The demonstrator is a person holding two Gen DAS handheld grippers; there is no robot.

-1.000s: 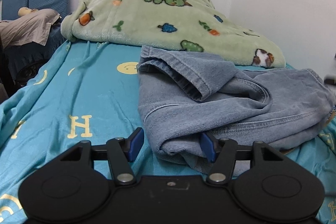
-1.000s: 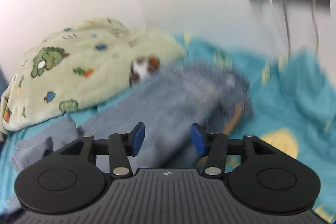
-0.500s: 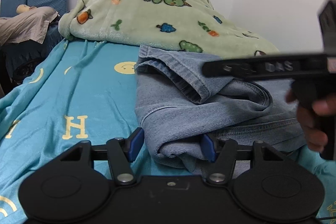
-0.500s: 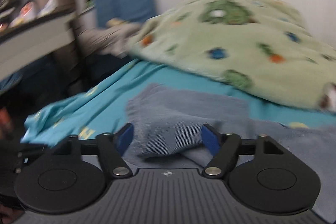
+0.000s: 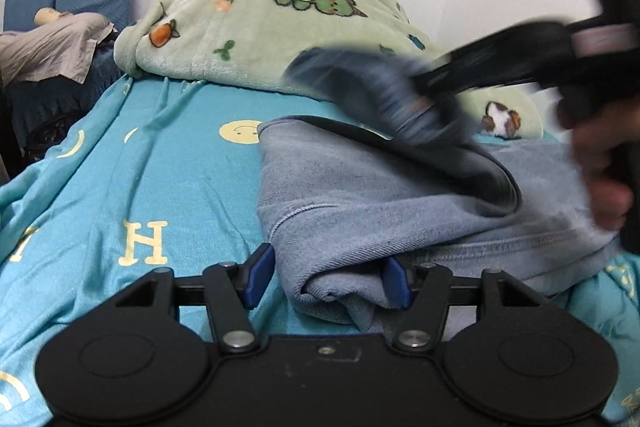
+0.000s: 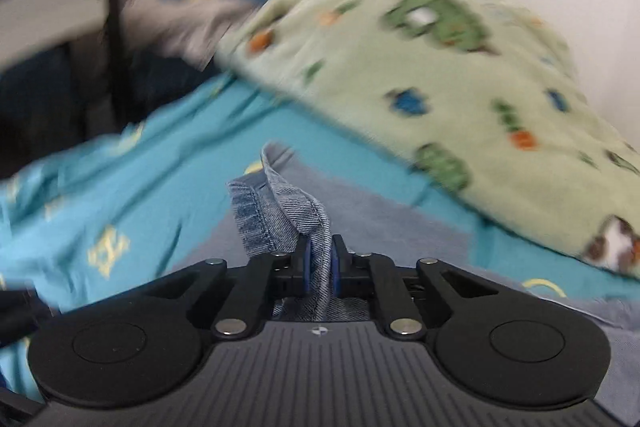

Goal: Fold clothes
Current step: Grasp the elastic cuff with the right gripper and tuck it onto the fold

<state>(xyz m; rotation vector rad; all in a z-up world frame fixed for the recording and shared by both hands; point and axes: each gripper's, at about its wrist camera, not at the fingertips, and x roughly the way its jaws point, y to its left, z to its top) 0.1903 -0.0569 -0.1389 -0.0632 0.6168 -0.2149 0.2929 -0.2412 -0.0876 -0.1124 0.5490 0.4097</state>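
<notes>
Teal bedsheet carries the jeans at right. Right gripper is closing, clamped on a hem; left gripper straddles the near fold, pads apart. Best carry the hem across evenly.

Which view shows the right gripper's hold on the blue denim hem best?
Right wrist view: the right gripper pinches the sharp blue denim hem between closing jaws. The left wrist view shows only motion-blurred lifted fabric.
</notes>
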